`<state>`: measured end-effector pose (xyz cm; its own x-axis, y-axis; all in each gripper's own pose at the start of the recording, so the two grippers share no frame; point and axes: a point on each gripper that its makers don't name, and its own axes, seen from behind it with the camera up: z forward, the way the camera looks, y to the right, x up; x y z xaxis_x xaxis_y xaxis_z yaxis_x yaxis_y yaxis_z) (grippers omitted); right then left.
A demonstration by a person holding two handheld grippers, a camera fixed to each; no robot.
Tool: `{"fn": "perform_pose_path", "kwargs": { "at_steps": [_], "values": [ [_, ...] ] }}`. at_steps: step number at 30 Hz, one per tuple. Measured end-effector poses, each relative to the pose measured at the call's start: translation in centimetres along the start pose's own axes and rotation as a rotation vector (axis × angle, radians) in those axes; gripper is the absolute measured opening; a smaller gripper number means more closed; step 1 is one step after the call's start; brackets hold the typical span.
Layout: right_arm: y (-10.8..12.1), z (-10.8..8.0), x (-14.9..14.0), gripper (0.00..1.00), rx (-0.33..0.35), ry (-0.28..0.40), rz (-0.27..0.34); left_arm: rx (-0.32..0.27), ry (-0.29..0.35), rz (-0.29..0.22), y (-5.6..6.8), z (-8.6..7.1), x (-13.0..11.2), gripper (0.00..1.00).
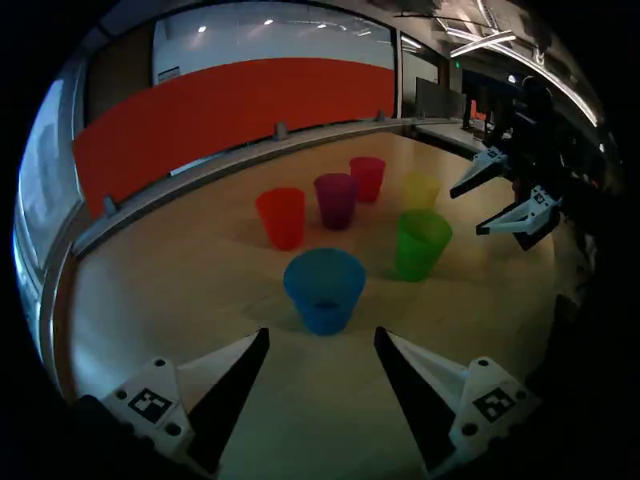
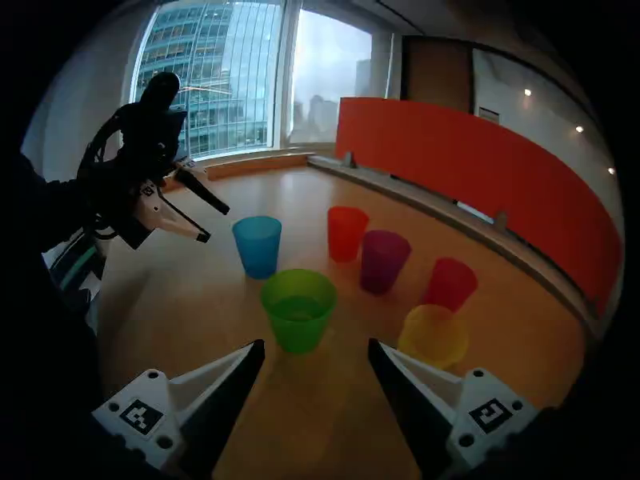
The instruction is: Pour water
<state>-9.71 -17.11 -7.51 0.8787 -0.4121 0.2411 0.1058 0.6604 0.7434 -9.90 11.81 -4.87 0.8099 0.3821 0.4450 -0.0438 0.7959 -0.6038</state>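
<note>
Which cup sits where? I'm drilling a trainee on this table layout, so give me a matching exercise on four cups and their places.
Things:
1 blue cup
2 green cup
3 purple cup
4 yellow cup

Places:
A between the orange cup and the red cup
B just ahead of the left tongs
C in front of the red cup, seen in the right gripper view
D just ahead of the right tongs

Pairs: 1-B, 2-D, 3-A, 4-C

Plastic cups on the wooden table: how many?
6, none apparently hidden. Right gripper view: green plastic cup nearest, blue cup behind-left, orange cup and purple cup farther back, red cup and yellow cup at right.
</note>
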Motion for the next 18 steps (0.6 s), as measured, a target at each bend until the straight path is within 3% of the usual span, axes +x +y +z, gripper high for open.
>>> {"fn": "perform_pose_path", "kwargs": {
  "at_steps": [11, 18],
  "values": [
    [3.4, -2.4, 0.8, 1.00, -0.136, 0.105, 0.111, 0.155, 0.117, -0.058, -3.5, -1.5, 1.7, 0.98],
    [6.7, -4.3, 2.1, 1.00, -0.262, 0.179, 0.147, 0.235, 0.203, -0.098, -5.3, -2.4, 3.2, 0.98]
  ]
}}
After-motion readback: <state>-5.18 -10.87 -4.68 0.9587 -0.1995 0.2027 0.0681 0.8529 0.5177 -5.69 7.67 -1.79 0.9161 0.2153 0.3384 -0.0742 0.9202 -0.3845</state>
